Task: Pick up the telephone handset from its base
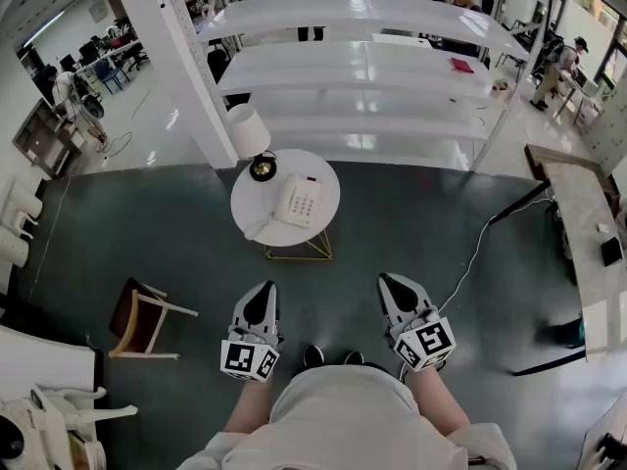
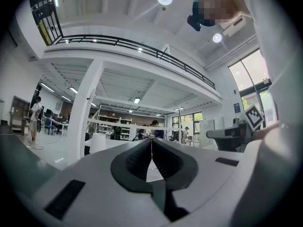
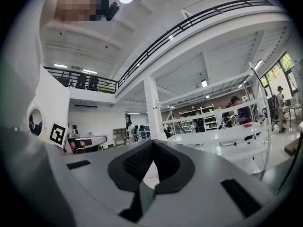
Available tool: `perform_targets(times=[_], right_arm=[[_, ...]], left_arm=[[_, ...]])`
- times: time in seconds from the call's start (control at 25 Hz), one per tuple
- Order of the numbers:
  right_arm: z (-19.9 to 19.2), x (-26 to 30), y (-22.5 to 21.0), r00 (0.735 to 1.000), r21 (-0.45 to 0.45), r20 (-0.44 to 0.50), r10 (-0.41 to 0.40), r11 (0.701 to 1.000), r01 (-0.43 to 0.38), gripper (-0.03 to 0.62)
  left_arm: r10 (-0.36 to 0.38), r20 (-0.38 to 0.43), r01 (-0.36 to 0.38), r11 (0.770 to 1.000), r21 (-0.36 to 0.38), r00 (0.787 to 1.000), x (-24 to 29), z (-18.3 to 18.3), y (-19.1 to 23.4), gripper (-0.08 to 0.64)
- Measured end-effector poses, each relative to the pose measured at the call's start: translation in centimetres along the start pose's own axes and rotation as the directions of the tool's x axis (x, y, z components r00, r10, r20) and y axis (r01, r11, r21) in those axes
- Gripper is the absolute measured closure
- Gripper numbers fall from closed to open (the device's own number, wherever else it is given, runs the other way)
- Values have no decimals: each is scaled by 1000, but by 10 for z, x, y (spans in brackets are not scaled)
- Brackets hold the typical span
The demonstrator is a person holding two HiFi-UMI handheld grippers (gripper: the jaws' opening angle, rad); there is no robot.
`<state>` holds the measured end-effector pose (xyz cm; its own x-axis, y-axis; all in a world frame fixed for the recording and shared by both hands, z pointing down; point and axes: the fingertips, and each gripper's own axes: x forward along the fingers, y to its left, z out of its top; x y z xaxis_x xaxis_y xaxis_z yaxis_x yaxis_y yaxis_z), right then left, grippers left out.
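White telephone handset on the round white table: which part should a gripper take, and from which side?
Take the slim middle span of the white telephone handset, jaws across its narrow width, from above: it appears to lie flat along the left side of the white keypad base. It shows small, so that is a judgement. The left gripper, shut now, must open first.

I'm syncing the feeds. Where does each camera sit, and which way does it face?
Head view: on the person's head, steeply down at the telephone on the round table, white shelving beyond; torso, forearms, left gripper, right gripper show.
Left gripper view: on the left gripper, level along its shut jaws toward the shelving; right gripper at right edge.
Right gripper view: on the right gripper, same heading, jaws shut; left gripper at left edge.
Shared: all show the shelving.
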<state>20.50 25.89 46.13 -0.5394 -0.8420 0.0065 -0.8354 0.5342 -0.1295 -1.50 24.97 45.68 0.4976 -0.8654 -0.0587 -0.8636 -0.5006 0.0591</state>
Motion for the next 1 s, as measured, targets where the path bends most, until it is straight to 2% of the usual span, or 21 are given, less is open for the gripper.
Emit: perform_targets(times=[0.44, 1.0], right_arm=[[4, 0, -6, 1000, 0, 10, -3, 1000, 3, 584], [1, -2, -7, 999, -4, 6, 54, 999, -54, 584]], left_arm=[[7, 0, -7, 1000, 2, 1000, 1, 2, -3, 540], [37, -5, -37, 999, 28, 999, -6, 2, -19, 540]])
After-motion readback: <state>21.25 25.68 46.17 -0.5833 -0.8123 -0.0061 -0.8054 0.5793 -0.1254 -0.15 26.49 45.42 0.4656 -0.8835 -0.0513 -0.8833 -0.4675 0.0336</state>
